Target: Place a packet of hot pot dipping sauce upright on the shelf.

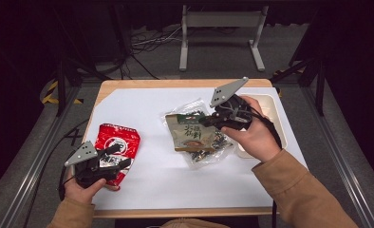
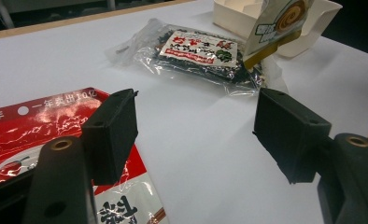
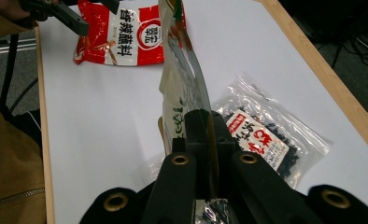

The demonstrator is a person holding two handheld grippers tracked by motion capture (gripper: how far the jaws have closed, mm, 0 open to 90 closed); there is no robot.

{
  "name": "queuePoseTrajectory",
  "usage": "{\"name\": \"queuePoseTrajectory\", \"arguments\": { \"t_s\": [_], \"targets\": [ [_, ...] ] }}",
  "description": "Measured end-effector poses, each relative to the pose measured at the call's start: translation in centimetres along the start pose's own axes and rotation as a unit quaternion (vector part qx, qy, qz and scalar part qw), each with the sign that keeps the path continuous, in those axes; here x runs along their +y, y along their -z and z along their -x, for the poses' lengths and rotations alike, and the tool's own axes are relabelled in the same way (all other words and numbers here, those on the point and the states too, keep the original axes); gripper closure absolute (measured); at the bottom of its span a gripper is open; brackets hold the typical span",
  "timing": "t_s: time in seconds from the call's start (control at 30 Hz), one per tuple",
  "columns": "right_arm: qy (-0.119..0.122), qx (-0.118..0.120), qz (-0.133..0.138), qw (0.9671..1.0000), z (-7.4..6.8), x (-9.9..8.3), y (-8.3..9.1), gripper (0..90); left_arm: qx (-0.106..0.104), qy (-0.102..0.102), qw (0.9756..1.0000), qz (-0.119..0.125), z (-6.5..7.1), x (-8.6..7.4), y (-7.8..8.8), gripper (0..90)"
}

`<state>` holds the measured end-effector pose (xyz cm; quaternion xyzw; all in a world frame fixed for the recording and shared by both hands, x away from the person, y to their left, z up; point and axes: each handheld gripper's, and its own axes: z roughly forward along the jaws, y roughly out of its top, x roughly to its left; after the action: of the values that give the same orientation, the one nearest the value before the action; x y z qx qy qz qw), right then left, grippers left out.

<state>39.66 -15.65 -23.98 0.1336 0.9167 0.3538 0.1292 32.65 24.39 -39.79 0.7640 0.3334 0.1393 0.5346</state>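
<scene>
Left gripper [image 2: 196, 135] agape above red packet [image 2: 37, 126]

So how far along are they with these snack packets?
Nothing looks packed yet: I see no packet in the white tray, though much of it is hidden. In hand: the right tool is shut on the green packet, lifted off the clear bag of dark pieces. Left: that bag and the red packet, where the open left tool hovers.
</scene>
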Motion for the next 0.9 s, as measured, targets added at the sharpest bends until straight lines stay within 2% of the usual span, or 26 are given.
{"name": "queuePoseTrajectory", "arguments": {
  "t_s": [0.17, 0.9],
  "targets": [
    [-0.007, -0.012, 0.004, 0.9999, 1.0, -0.5, 0.9, 89.7, 0.004, -0.001, 1.0000, -0.006, -0.2, 0.0, 0.0, 30.3],
    [-0.016, -0.070, 0.012, 0.9973, 5.3, -3.1, 4.5, 89.6, 0.005, 0.007, 0.9999, -0.006, -0.1, -0.1, 0.0, 29.5]
  ]
}}
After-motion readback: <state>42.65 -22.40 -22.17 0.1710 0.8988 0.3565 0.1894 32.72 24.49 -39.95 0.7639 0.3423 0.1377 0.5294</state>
